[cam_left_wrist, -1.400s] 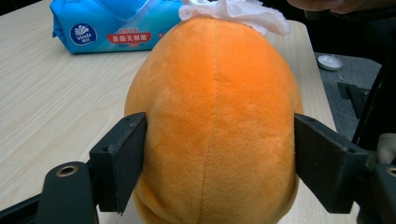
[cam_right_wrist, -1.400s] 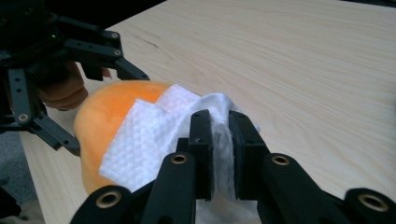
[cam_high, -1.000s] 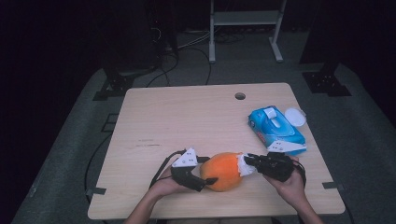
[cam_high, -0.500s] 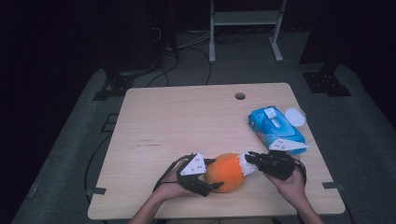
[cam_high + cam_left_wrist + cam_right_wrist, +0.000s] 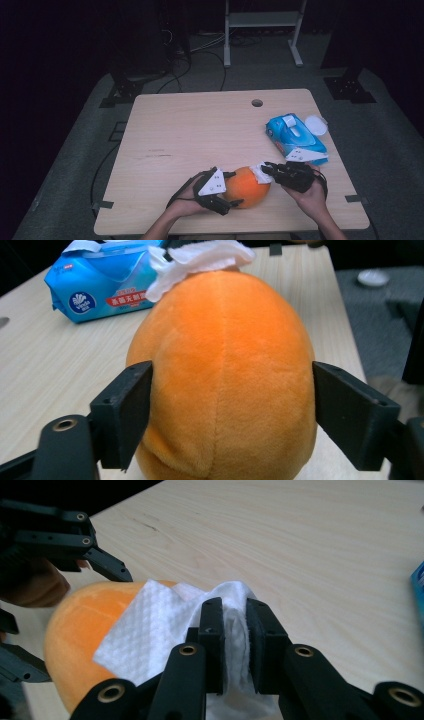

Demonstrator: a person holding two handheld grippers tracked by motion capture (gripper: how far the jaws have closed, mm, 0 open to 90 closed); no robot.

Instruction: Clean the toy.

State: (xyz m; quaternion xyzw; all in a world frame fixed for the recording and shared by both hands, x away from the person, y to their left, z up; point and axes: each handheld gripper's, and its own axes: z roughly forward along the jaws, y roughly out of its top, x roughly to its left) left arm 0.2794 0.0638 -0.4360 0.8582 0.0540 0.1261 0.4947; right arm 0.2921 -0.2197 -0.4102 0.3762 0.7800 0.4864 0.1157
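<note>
Orange plush [image 5: 246, 186] near table's front edge [image 5: 235, 229], left gripper [image 5: 227, 405] clasping it, right gripper [image 5: 235, 630] pinching white wipe [image 5: 150, 630]

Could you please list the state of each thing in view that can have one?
Orange plush toy: on the table, held between the left gripper's jaws.
White wipe: pinched by the right gripper, pressed on the toy.
Wipes pack: lid flipped open.
Left gripper: shut on the toy.

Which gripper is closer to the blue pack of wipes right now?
The right gripper. It sits just below the wipes pack at the table's right side, pinching a white wipe. The left gripper is farther left, beyond the orange plush toy.
</note>
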